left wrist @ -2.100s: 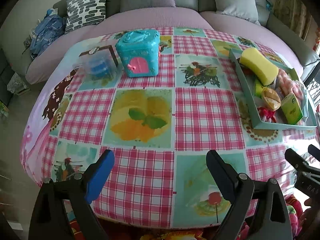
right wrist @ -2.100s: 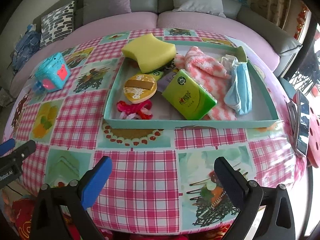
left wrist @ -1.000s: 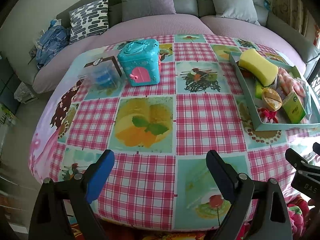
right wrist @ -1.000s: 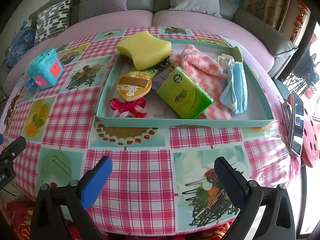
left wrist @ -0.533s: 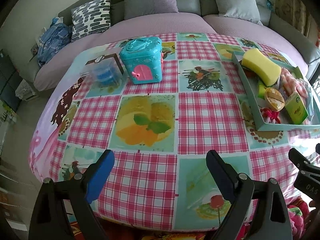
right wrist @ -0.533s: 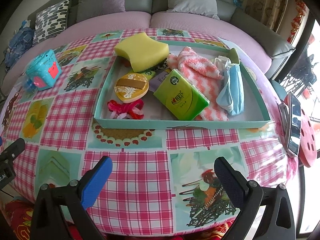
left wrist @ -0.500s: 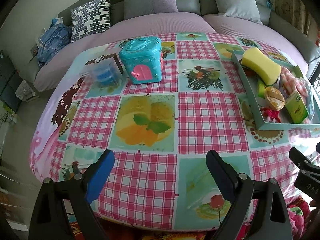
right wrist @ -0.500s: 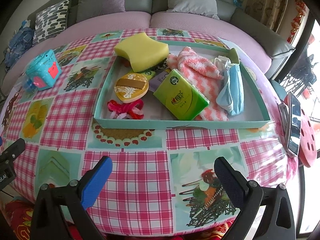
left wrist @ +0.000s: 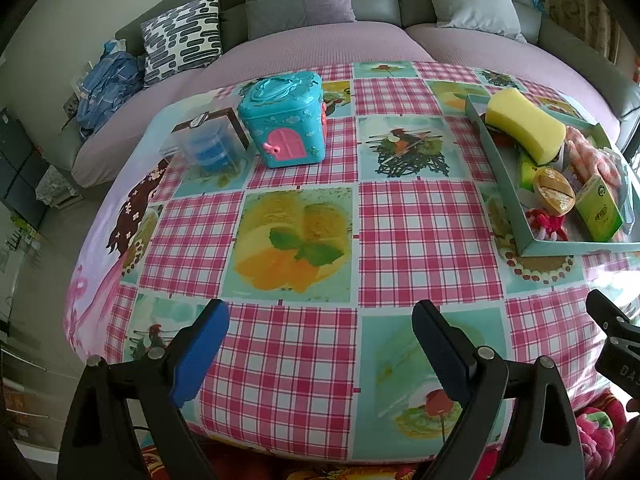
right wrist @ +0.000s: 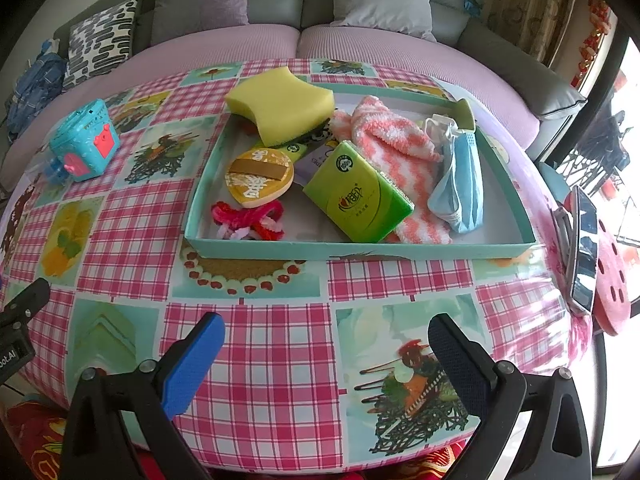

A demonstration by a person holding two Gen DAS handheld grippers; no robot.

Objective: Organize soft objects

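A teal tray [right wrist: 360, 247] on the checked tablecloth holds a yellow sponge [right wrist: 280, 104], a pink-and-white fluffy cloth [right wrist: 394, 140], a blue face mask [right wrist: 460, 184], a green tissue pack [right wrist: 356, 198], a round gold-brown pad [right wrist: 258, 182] and red-pink fuzzy ties [right wrist: 248, 218]. The same tray [left wrist: 500, 160] and sponge [left wrist: 524, 124] lie at the right of the left wrist view. My right gripper [right wrist: 326, 354] hovers open near the table's front edge, short of the tray. My left gripper [left wrist: 320, 340] is open and empty over the front left of the table.
A teal toy house box [left wrist: 286, 130] and a clear box with blue contents [left wrist: 208, 144] stand at the back left. A grey-and-purple sofa [right wrist: 304, 44] with cushions curves behind the table. A phone-like slab [right wrist: 582, 248] and a red perforated disc [right wrist: 612, 280] sit off the right edge.
Both grippers have drawn back and risen slightly, so more of the table shows. Both stay open and empty; nothing on the table has moved.
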